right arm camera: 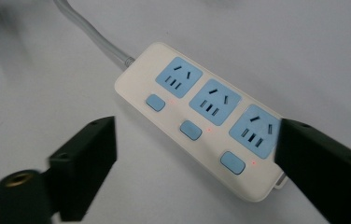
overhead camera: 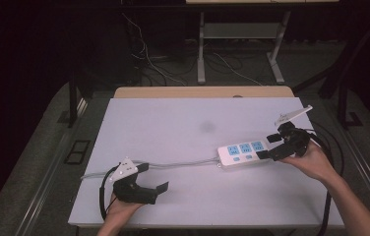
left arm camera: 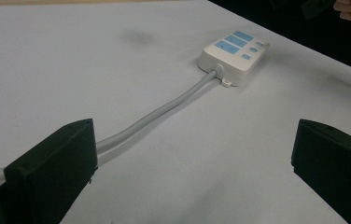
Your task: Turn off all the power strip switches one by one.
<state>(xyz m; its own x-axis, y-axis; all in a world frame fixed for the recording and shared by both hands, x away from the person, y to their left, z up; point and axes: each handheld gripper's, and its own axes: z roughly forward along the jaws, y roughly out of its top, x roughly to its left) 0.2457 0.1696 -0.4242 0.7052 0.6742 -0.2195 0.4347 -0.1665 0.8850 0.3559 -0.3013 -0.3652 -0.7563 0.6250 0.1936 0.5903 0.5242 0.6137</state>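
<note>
As seen in the high view, a white power strip (overhead camera: pixel 242 153) lies at the table's (overhead camera: pixel 173 128) right, its grey cord (overhead camera: pixel 183 162) running left past the left gripper (overhead camera: pixel 154 180), jaws spread. Left gripper view: cord beside the left jaw. Right gripper view: right gripper (right arm camera: pixel 197 163) spread over the strip's near end.

My left gripper (overhead camera: pixel 148 178) rests near the tabletop's front-left corner, jaws wide apart; my right gripper (overhead camera: pixel 277 146), jaws spread, hovers by the right edge.
</note>
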